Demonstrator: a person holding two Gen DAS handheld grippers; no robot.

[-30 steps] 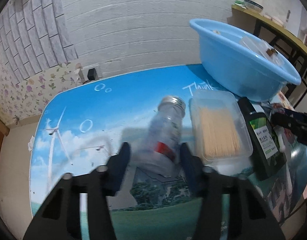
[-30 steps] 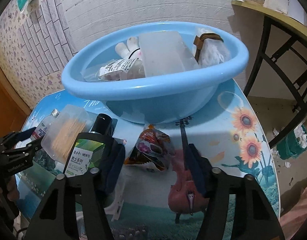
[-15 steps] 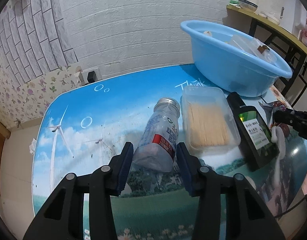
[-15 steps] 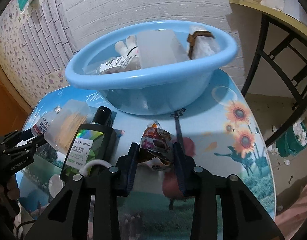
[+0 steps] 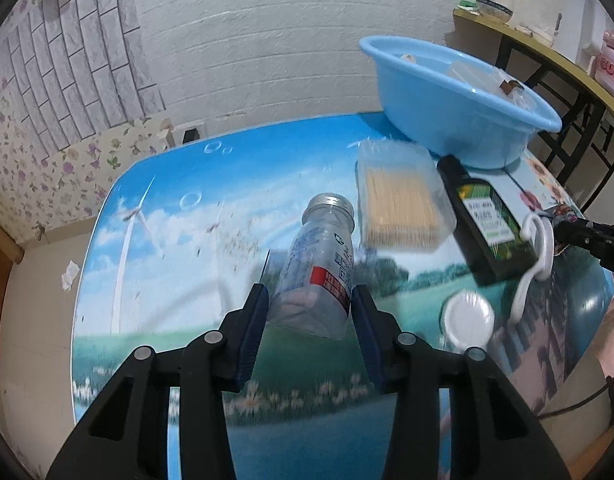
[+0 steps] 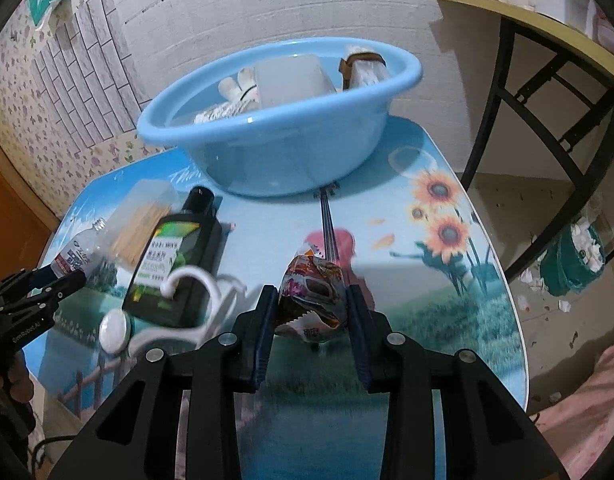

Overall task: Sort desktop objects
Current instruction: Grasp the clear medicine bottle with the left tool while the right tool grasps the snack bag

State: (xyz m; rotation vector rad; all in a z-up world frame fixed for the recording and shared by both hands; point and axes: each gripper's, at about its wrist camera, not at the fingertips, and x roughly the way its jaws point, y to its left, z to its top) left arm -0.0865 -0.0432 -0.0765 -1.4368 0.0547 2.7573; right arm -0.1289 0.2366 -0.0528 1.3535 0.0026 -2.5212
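Note:
My left gripper (image 5: 310, 304) is shut on a clear plastic bottle (image 5: 321, 264) with a silver cap and red label, held lifted above the table. My right gripper (image 6: 310, 308) is shut on a crinkled snack packet (image 6: 313, 296), also lifted. The blue basin (image 6: 283, 120) stands at the back of the table and holds a plush toy, a clear box and other items; it also shows in the left wrist view (image 5: 451, 108).
On the picture-printed table (image 5: 179, 240) lie a clear box of toothpicks (image 5: 401, 196), a dark green bottle (image 5: 485, 220), a white hook (image 5: 535, 248) and a white round lid (image 5: 469, 318). A black-legged side table (image 6: 547, 52) stands at the right.
Both grippers closed on their objects and lifted them: the left on the bottle, the right on the snack packet. Both have pulled back and up from the table.

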